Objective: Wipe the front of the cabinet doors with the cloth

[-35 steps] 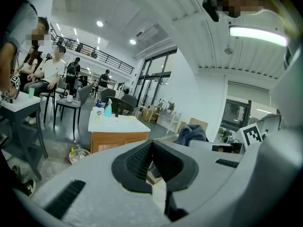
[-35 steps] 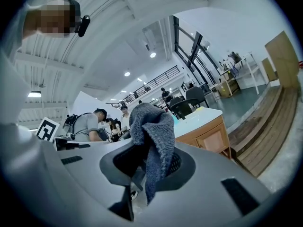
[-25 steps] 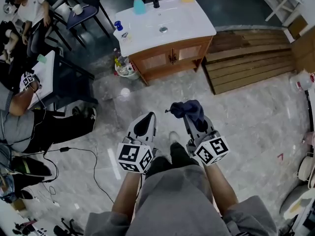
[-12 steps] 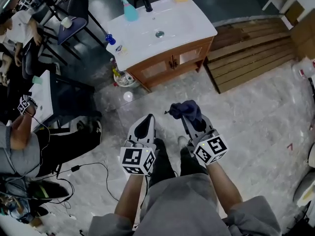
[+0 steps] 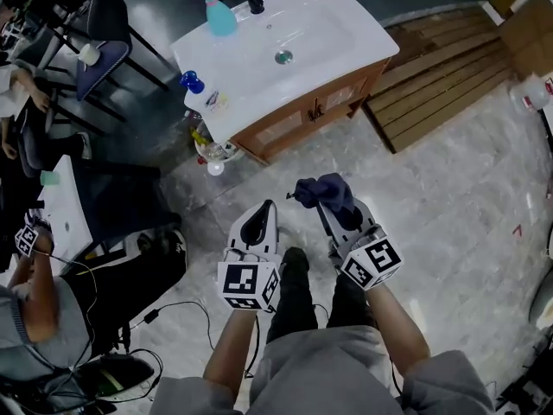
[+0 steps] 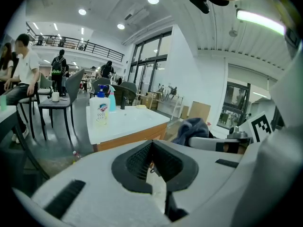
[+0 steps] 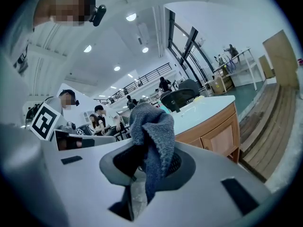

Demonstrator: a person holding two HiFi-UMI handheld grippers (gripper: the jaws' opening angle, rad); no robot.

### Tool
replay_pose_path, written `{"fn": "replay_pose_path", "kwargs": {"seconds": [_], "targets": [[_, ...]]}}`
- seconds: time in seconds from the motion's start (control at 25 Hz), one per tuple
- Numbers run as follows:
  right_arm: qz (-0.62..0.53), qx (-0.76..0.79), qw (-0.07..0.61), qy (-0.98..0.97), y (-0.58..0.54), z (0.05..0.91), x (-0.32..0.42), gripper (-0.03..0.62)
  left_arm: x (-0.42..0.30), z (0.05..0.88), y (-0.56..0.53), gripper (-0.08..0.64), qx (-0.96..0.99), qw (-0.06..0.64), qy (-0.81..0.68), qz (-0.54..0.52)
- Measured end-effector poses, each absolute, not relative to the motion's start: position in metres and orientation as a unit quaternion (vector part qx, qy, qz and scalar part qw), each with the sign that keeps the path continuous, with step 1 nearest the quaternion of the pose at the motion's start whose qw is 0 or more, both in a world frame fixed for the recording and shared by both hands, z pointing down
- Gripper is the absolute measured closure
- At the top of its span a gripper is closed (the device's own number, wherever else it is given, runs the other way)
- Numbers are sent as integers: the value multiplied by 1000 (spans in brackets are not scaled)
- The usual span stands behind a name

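— Where is the cloth?
— The dark blue cloth point(image 5: 327, 193) is bunched in the right gripper point(image 5: 339, 213), whose jaws are clamped on it. It hangs over the floor, well apart from the cabinet doors point(image 5: 298, 119).
— And the other one?
— The left gripper point(image 5: 257, 219) is level with it and just beside it, jaws pressed together tip to tip.
— What are they over?
— A grey marbled floor point(image 5: 449, 197). Ahead stands the wooden cabinet under a white bench point(image 5: 346, 46), and pale wooden planks point(image 5: 441, 76) lie on the floor to its right.
— What does the bench carry?
— A basin point(image 5: 289, 33) is sunk into it, with a round drain at the bottom and a black tap point(image 5: 255, 3) behind. A teal pump bottle point(image 5: 218, 15) stands near the tap, and a white bottle point(image 5: 200, 98) with a blue pump stands at the near left corner.
— Any other containers?
— A small white tub point(image 5: 212, 145) sits on the floor against the cabinet's left side. Something yellow and green shows in it, too small to name.
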State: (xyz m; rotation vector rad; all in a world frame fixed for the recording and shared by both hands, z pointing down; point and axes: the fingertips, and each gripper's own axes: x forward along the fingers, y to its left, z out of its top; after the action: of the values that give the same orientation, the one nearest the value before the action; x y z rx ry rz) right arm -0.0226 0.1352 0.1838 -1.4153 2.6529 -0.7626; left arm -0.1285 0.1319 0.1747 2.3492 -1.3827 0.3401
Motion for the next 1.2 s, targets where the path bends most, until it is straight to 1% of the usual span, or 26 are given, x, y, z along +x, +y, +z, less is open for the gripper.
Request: {"fn": "replay_pose_path", "kwargs": {"seconds": [0.28,0.48,0.76,1.2], "targets": [[-237,-471,10,850,104,217,-57,525,-160,216,100,552,845,207,-476,132],[-237,-469,-1,851,90,251,-65,525,-162,248,83,552,845,209,-473,138],[-198,-439,-60,874,67,306,-79,525,-163,294,54,551,834,198,-499,126],[-194,-379,-92,900,27,384,-100,525,-177,370,27,551,803,212,-541,131]]}}
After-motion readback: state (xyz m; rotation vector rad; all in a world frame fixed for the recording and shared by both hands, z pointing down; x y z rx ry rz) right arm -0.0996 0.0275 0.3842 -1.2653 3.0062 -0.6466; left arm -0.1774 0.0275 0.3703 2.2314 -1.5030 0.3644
